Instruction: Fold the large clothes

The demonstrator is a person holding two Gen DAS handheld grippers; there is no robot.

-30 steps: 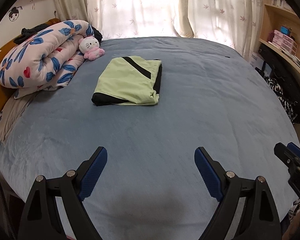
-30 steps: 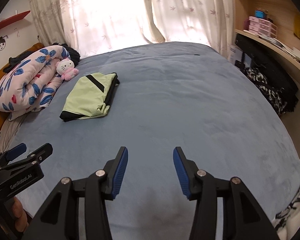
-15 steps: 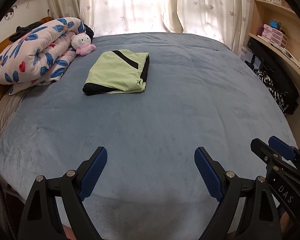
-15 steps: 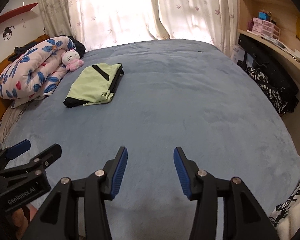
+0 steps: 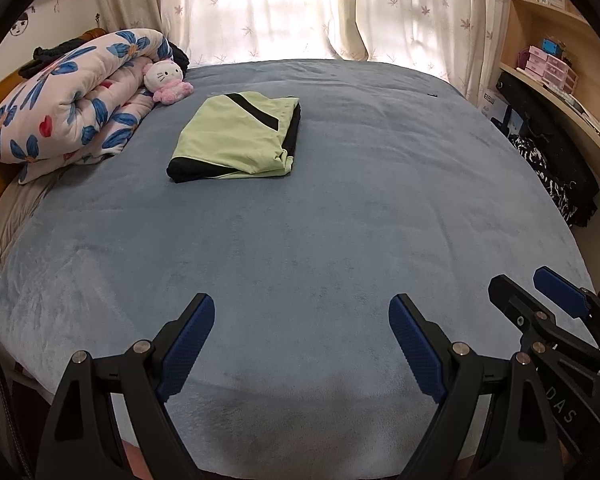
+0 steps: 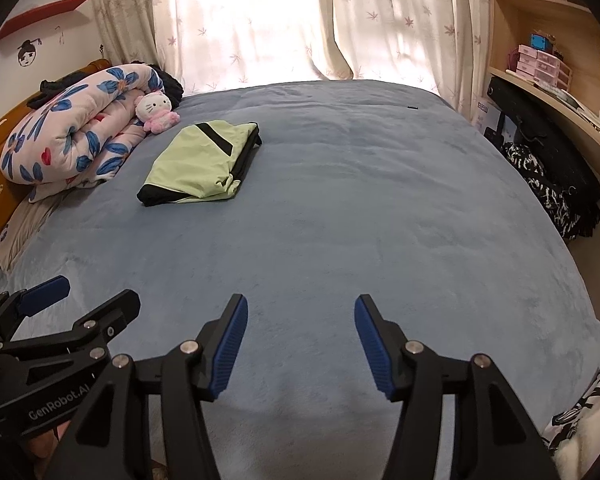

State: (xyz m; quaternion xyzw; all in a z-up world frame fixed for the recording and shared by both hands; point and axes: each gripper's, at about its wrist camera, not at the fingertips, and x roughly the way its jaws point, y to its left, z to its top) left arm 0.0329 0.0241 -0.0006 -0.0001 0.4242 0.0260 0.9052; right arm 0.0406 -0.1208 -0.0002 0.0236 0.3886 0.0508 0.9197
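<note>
A light green garment with black trim [image 5: 236, 140] lies folded flat on the blue bed [image 5: 340, 220], far left of centre; it also shows in the right wrist view [image 6: 202, 162]. My left gripper [image 5: 300, 344] is open and empty above the bed's near edge, well short of the garment. My right gripper [image 6: 298, 344] is open and empty beside it, also above the near edge. Each gripper shows at the side of the other's view: the right one [image 5: 540, 320] and the left one [image 6: 72, 316].
A rolled floral quilt [image 5: 64, 100] and a pink plush cat [image 5: 166, 82] lie at the bed's far left by the headboard. Dark clothes [image 5: 552, 168] hang over the right side below curved shelves [image 5: 560, 92]. Curtains [image 5: 300, 8] stand behind.
Both grippers have drawn back and shifted a little toward the bed's near edge; the garment has not moved. Both jaws stay open.
</note>
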